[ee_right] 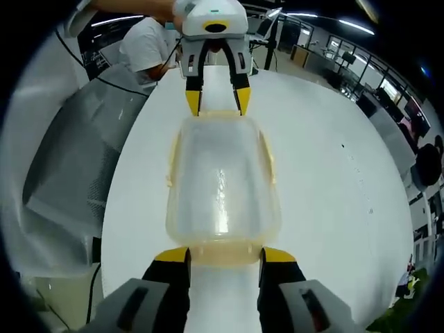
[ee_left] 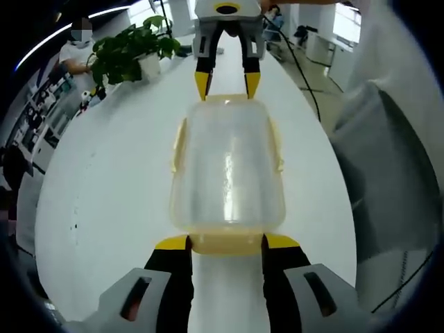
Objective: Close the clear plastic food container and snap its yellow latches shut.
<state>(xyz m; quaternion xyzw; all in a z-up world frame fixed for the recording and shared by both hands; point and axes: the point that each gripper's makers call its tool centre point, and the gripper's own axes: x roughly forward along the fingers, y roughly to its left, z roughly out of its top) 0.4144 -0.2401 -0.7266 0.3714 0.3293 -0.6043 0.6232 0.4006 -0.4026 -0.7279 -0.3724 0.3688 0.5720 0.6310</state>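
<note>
Container [ee_left: 227, 173] sits flat on the white table [ee_left: 104, 201], lid on, lying lengthwise between the two grippers. Clear plastic body, pale yellow latches along the edges. Side latches [ee_left: 179, 142] look flat against the walls, but whether they're snapped I can't tell.

Left gripper [ee_left: 225, 243]: jaws spread to about the width of the container's short end, yellow tips either side of the end latch [ee_left: 225, 243] there. Tips sit right at the latch; actual contact or squeeze not readable. Not closed on anything I can confirm.

Right gripper [ee_right: 225, 255]: same posture at the opposite short end, jaws apart, tips flanking that end latch [ee_right: 223, 253]. In the left gripper view it shows across the container [ee_left: 226, 83], tips pointing down at the far rim, just touching or just above, can't separate the two.

Potted plant [ee_left: 128, 52] stands well back on the table. Person in a white shirt [ee_right: 149, 45] beyond the table's far end in the right gripper view. Black cable [ee_left: 302, 69] runs along the table edge.
</note>
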